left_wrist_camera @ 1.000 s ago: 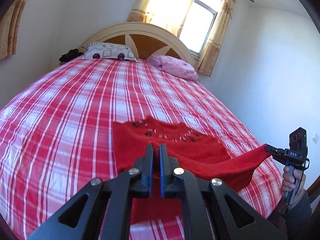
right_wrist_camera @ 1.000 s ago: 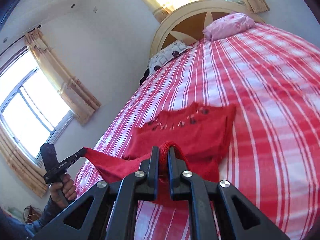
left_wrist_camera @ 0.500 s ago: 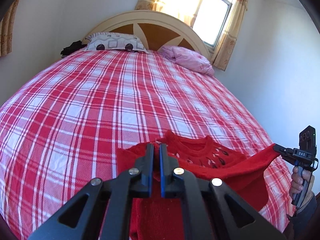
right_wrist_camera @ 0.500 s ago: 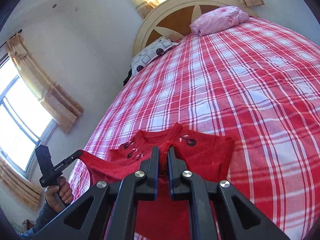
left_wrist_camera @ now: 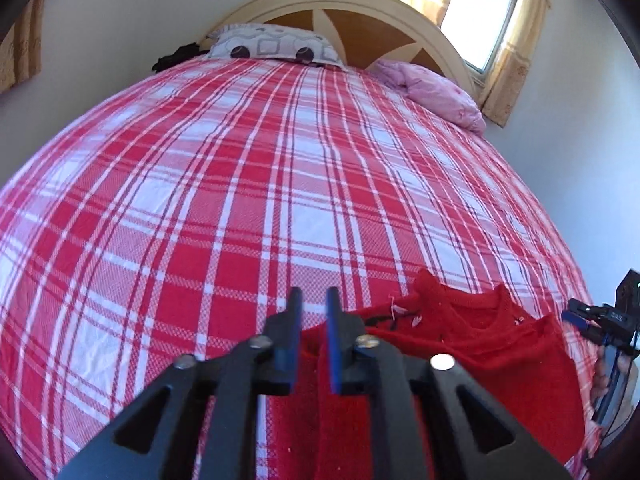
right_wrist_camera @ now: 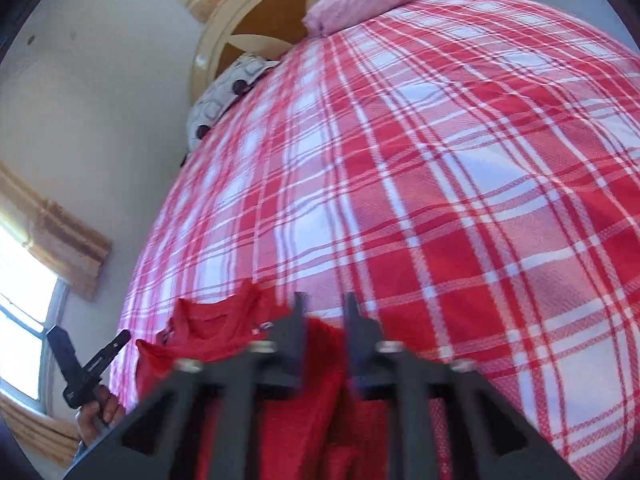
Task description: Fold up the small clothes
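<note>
Plaid red-and-white bedding (left_wrist_camera: 240, 184) fills most of both wrist views, with an arched headboard (left_wrist_camera: 352, 12), a patterned pillow (left_wrist_camera: 272, 46) and a pink pillow (left_wrist_camera: 436, 88) at the far end, and curtained windows on the walls beyond.

Taken from left to right in the left wrist view, the left gripper (left_wrist_camera: 311, 336) is seen first, low and central. Its jaws have just been opening and now stand slightly parted; red cloth shows through the gap beneath them, but the pads are not pressed on it. To its right the red sweater (left_wrist_camera: 500, 344) is laid on the near edge of the bed, its neckline turned toward the headboard and its body running back under the gripper. At the far right edge the right gripper (left_wrist_camera: 576, 322) is seen just off the garment's right side, with nothing visibly held between its blue pads.

In the right wrist view the order is mirrored: the left gripper (right_wrist_camera: 120, 338) appears at the far left, the sweater (right_wrist_camera: 224, 332) lies between, and the right gripper (right_wrist_camera: 323, 320) has its jaws widely parted, having just been opening, with the cloth lying loose below them.

The garment's long axis is judged to run from the near bed edge toward the headboard, with one hand at each side, about equally near. Any next fold would therefore need the cloth to be re-gripped.
</note>
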Motion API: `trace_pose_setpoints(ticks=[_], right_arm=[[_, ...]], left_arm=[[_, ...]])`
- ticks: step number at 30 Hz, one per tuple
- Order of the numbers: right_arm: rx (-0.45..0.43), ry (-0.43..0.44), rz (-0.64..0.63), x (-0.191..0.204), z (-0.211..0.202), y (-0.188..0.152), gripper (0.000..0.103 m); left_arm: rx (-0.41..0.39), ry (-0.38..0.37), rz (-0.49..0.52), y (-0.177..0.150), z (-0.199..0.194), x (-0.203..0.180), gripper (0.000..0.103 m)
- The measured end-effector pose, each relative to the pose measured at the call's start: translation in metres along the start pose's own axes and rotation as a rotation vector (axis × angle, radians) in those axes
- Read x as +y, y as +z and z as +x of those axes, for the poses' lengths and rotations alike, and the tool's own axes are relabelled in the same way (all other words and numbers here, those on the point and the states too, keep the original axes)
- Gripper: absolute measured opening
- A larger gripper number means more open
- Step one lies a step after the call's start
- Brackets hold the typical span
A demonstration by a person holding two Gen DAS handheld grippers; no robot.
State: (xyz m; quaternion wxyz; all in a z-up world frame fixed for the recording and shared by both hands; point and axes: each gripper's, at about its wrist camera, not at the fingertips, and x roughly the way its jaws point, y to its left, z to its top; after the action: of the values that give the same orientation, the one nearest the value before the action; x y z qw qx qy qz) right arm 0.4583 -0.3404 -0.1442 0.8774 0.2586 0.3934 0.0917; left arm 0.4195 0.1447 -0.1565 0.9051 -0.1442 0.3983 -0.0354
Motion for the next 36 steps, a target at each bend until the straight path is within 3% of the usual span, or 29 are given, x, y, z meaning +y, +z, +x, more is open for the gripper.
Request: trace_pose_setpoints(ticks=[1, 2, 4, 8, 11, 13, 15, 20, 26, 28, 31, 33, 36], right_arm=[[-0.004, 0.004, 0.002, -0.002, -0.003, -0.002, 0.085], [-0.029, 0.007, 0.0, -0.002, -0.011, -0.006, 0.089], [-0.03, 0.008, -0.045, 0.001, -0.02, -0.013, 0.089], [-0.042, -0.034, -0.133, 0.015, -0.04, -0.034, 0.089], [-0.023, -0.063, -0.18, 0.027, -0.054, -0.059, 0.089], [-0.017, -0.058, -0.238, 0.038, -0.064, -0.082, 0.089], [0.0, -0.077, -0.299, 0.047, -0.066, -0.104, 0.089], [0.042, -0.136, -0.422, 0.061, -0.053, -0.141, 0.089], [0.06, -0.264, -0.355, 0.041, -0.024, -0.129, 0.089], [0.048, -0.244, -0.292, 0.028, -0.024, -0.121, 0.089], [0.027, -0.249, -0.268, 0.026, -0.034, -0.12, 0.089], [0.0, -0.225, -0.281, 0.032, -0.045, -0.122, 0.089], [-0.043, -0.195, -0.358, 0.052, -0.055, -0.12, 0.089]], left_arm=[[-0.001, 0.002, 0.002, -0.003, -0.003, 0.0, 0.046], [-0.017, 0.015, 0.013, -0.008, -0.009, -0.001, 0.067], [-0.062, 0.055, 0.08, -0.02, -0.022, -0.012, 0.081], [-0.076, 0.133, 0.232, -0.04, -0.038, -0.036, 0.095], [-0.065, 0.166, 0.309, -0.062, -0.051, -0.05, 0.095], [-0.065, 0.188, 0.355, -0.074, -0.051, -0.056, 0.101], [-0.053, 0.258, 0.408, -0.085, -0.042, -0.061, 0.101], [-0.055, 0.351, 0.437, -0.082, -0.017, -0.061, 0.103], [-0.031, 0.414, 0.383, -0.064, 0.002, -0.057, 0.103], [-0.027, 0.382, 0.343, -0.067, -0.004, -0.05, 0.103], [-0.036, 0.422, 0.369, -0.082, -0.02, -0.043, 0.103], [-0.045, 0.446, 0.382, -0.093, -0.034, -0.036, 0.103], [-0.086, 0.412, 0.328, -0.104, -0.058, -0.028, 0.103]])
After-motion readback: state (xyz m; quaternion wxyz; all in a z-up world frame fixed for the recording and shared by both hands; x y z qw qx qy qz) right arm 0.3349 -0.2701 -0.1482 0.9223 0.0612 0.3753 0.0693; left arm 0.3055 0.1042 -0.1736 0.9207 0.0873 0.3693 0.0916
